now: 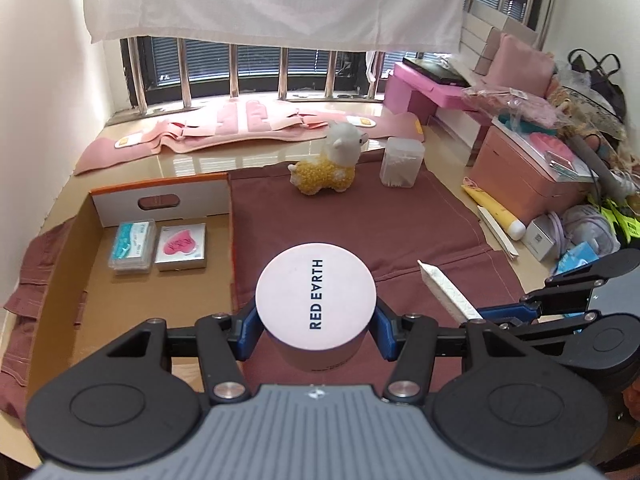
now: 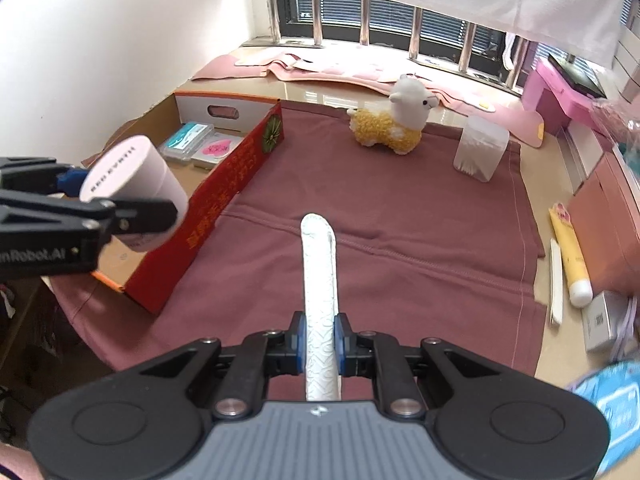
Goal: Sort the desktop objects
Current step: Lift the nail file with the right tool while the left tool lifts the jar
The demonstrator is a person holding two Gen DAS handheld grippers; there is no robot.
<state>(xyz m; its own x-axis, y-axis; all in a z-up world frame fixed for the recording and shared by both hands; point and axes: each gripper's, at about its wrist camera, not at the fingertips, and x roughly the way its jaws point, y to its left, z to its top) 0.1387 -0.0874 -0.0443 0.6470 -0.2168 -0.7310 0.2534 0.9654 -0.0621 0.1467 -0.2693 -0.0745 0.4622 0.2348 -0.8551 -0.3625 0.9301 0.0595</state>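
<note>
Above the maroon cloth (image 1: 360, 216), beside the cardboard box (image 1: 120, 288), the pink jar (image 1: 316, 300) sat clamped between the pads of the left hand-held gripper (image 1: 316, 330), clear of the surface. The right hand-held gripper (image 2: 320, 340) pinched a white embossed stick (image 2: 318, 280) projecting forward. Each item would best clear the box wall before lowering beside the two packets (image 1: 158, 246).

Barred window (image 1: 256, 68), white curtain (image 1: 276, 0), pink bench (image 1: 432, 84)
</note>
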